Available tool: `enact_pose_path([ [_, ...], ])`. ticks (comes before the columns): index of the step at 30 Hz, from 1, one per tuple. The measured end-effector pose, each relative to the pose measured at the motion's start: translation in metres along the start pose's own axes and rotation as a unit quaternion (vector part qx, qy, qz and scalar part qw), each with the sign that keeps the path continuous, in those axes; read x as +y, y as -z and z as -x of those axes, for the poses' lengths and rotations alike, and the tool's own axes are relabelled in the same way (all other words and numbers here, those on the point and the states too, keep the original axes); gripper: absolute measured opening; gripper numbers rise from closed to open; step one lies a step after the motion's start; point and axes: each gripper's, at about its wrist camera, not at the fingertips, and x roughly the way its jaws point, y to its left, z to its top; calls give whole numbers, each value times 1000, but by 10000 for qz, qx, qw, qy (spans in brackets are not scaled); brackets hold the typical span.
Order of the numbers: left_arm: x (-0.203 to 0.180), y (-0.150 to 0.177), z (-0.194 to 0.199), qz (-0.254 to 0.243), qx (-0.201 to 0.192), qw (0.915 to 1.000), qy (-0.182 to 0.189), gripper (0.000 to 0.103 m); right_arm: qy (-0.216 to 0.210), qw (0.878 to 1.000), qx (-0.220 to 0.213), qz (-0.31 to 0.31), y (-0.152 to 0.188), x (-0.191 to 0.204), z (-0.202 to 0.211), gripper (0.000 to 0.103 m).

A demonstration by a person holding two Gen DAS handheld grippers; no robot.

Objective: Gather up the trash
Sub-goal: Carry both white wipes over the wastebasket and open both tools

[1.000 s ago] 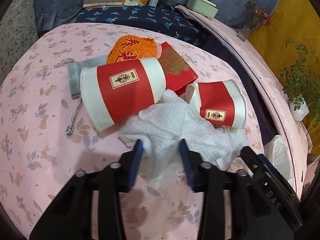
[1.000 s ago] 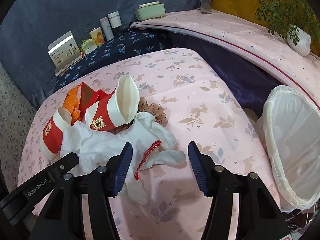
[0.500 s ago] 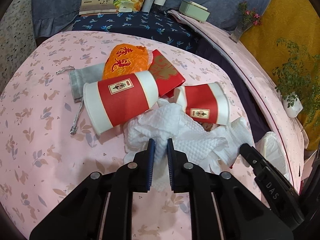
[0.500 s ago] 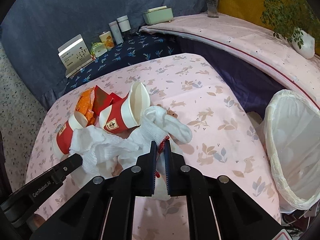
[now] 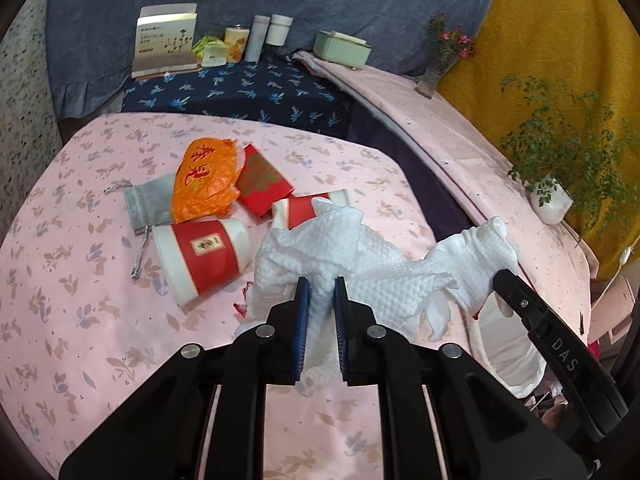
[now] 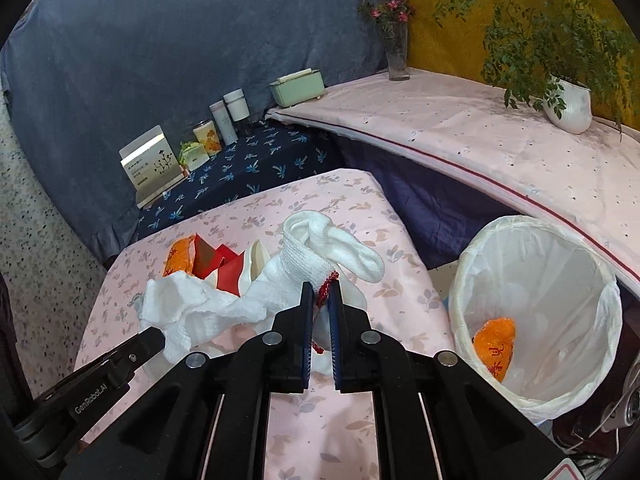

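A: What have the two grippers got?

B: The left gripper (image 5: 319, 286) has its jaws narrowed onto a bunch of the white tissue (image 5: 320, 240). The right gripper (image 6: 320, 292) is pinched nearly closed on a white glove (image 6: 316, 252) with a red cuff edge; the red trim shows right between its fingers.

A: Are the two pieces separate?

B: I can't tell. From the right wrist the tissue runs off to the left of the fingers toward the left gripper's tip, and it overlaps the glove, so they may be tangled. Both hang clear of the pink cloth (image 5: 80, 320).

A: Where's the bin?

B: The bin (image 6: 480, 264), lined with a white bag, lies to the right of the right fingers and lower than them, off the table edge, mouth up. An orange wrapper already sits inside. From the left wrist it is beyond the right gripper's tip, so the right hand is nearer.

A: And the bundle's long axis?

B: Roughly side to side, from one gripper to the other. I'd judge both hands should carry rightward together, the glove end going over the rim first.

A: What remains?

B: Two red cups (image 5: 204, 256), an orange wrapper (image 5: 204, 176) and a red envelope (image 5: 262, 180), ahead of the left fingers.
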Motion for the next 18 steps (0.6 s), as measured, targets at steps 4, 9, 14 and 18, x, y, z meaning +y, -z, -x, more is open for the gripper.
enact_pose_path([
  [4, -21, 3, 10, -195, -82, 9998, 67, 12, 131, 9997, -183, -125, -4, -21, 19, 8],
  [9, -51, 7, 16, -418, -106, 9989, 194, 12, 285, 9985, -358, -311, -4, -53, 42, 8],
  [14, -87, 15, 15, -724, -60, 9967, 357, 12, 468, 9963, -480, -539, -2, -88, 60, 8],
  [18, -114, 24, 12, -965, -3, 9942, 481, 12, 595, 9941, -531, -732, 0, -116, 70, 8],
])
